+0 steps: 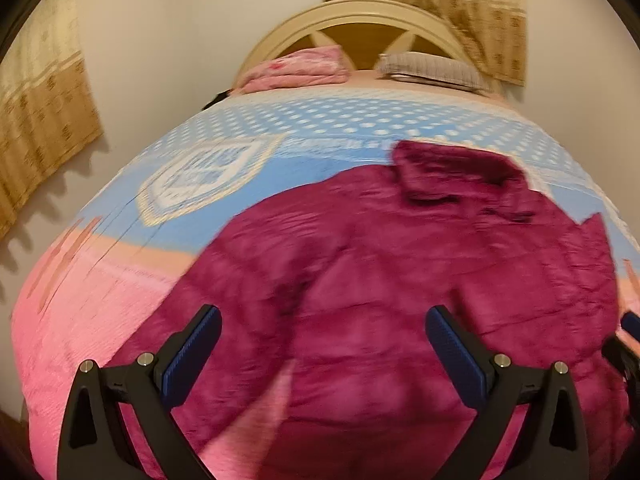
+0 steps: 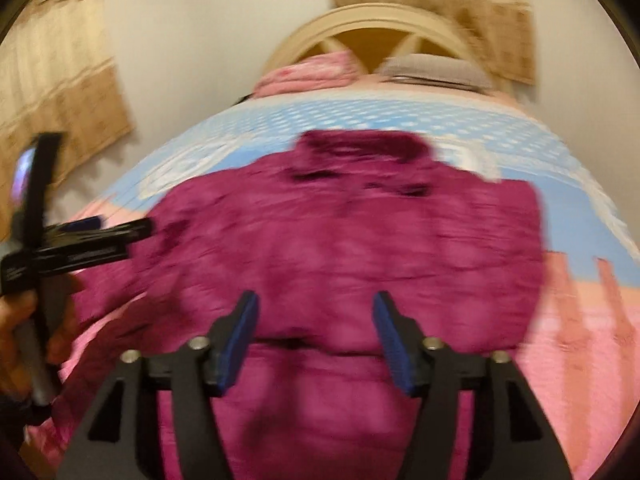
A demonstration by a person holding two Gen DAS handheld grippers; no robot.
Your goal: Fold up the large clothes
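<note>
A large magenta fleece garment lies spread on the bed, its collar towards the headboard. In the left wrist view my left gripper hovers over the garment's near left part, its jaws wide apart with nothing between them. My right gripper is open above the garment's near middle, and its blue pads touch no cloth. The left gripper also shows at the left of the right wrist view, held by a hand. Both views are blurred.
The bedspread is pink at the near end and blue with white dots further back. A pink pillow and a grey pillow lie at the arched headboard. Tan curtains hang on the walls.
</note>
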